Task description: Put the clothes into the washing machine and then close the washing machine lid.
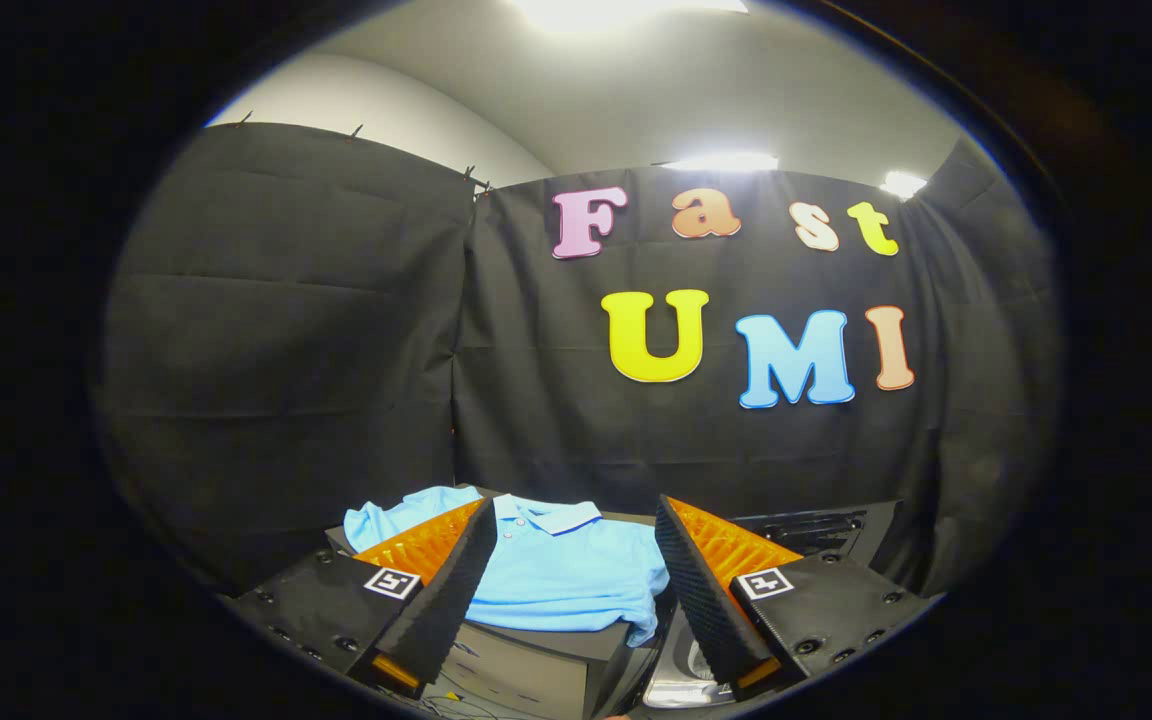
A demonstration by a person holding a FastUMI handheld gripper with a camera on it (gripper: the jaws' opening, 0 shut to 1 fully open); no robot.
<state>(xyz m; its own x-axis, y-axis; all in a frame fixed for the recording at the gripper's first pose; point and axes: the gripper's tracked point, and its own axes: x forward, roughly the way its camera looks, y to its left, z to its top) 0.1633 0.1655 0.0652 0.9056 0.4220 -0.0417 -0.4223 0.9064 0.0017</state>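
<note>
Black cloth is hanging as the booth's wall behind everything, with a pale ceiling and bright lights glowing above it. Seen from the gripper view, the gripper is hovering with its two fingers spread wide apart, released and pressing on nothing; their orange ribbed backs and black ridged pads are showing. A light blue polo shirt is lying spread out on a dark cabinet, just ahead of the fingers and framed between them, its collar pointing toward the wall. Beside the cabinet, beneath and beyond the right finger, part of the washing machine is showing, dark and partly hidden.
</note>
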